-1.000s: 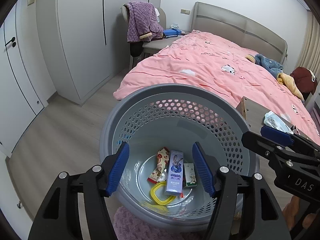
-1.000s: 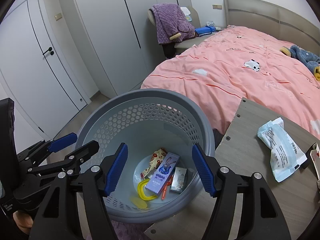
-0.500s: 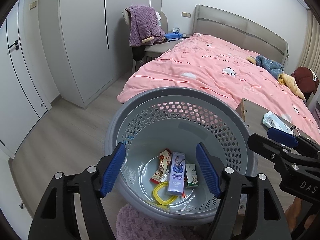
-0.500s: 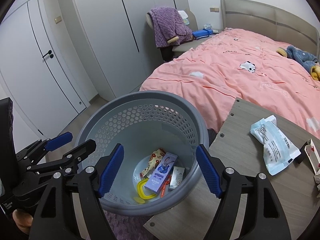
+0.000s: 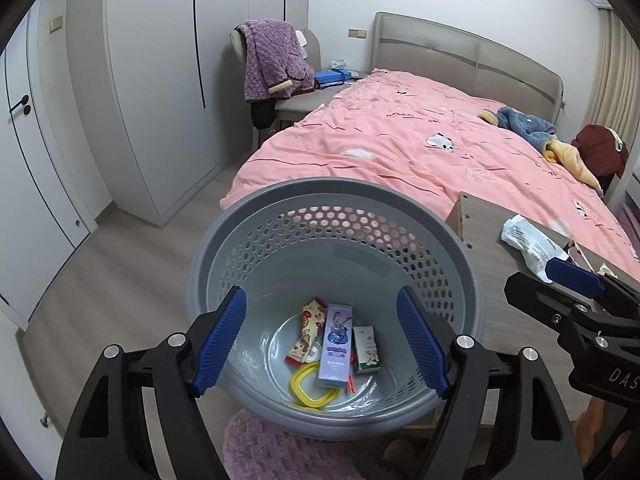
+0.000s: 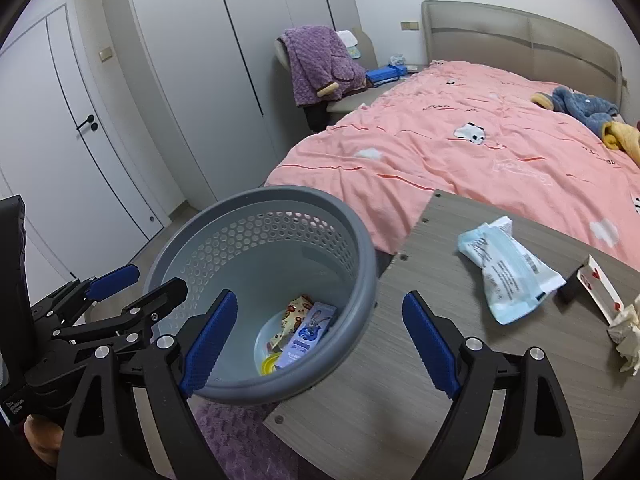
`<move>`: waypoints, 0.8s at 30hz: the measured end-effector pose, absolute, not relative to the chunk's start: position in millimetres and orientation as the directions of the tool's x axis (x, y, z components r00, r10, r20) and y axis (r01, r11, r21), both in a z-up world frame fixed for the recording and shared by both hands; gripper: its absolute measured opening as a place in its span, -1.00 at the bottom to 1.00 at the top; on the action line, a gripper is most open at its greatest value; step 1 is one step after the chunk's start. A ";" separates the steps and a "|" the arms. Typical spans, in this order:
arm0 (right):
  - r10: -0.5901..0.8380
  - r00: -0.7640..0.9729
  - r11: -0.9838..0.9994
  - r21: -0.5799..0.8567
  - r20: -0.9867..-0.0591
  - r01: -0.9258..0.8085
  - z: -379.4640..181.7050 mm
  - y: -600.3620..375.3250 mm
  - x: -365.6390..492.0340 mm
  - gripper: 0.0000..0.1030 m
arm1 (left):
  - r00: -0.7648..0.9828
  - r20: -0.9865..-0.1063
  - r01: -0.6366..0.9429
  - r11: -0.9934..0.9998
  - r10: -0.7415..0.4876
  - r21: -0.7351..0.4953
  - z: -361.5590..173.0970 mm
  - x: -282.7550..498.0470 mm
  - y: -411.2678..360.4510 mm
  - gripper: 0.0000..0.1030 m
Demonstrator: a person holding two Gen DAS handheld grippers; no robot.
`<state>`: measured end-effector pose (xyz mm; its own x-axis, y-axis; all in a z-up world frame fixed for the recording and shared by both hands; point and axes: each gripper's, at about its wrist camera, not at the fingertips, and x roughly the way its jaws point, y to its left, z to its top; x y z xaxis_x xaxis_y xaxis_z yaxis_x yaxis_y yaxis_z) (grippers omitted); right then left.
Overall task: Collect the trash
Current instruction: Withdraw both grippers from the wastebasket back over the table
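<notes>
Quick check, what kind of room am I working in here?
A bedroom, it seems: a bed with a pink cover and padded headboard, tall white wardrobes along the wall, and a chair draped with a purple blanket.

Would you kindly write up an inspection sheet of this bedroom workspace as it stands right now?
Surface: grey wood-grain table, basket beside its edge.
Job's things: grey basket holds purple box, snack wrapper, small green box, yellow ring. On the table: blue-white packet, heart-print box, crumpled tissue.
Clutter: nothing seen.
Grippers: left gripper open, empty, above basket; right gripper open, empty.
Cables: nothing seen.
Surroundings: pink bed, purple blanket on chair, white wardrobes.
</notes>
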<state>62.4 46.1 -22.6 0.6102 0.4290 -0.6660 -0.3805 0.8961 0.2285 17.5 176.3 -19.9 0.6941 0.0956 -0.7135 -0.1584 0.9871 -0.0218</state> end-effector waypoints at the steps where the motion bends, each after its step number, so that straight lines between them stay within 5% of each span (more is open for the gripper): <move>1: 0.424 0.614 0.899 0.228 -0.666 -0.373 -22.3 42.2 61.1 0.61 | 0.696 -0.712 -0.155 0.988 0.094 -0.022 -19.5 16.9 174.2 0.48; 24: 0.223 0.709 0.970 0.225 -0.669 -0.093 -31.0 -109.6 12.3 0.69 | 0.702 -0.707 0.067 0.996 -0.088 -0.057 -14.7 22.9 60.9 0.53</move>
<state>12.3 -109.6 -31.0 0.7088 0.2231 -0.6692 -0.0931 0.9699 0.2248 22.9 60.9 -14.7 0.7019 -0.0877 -0.7068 0.0673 0.9961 -0.0567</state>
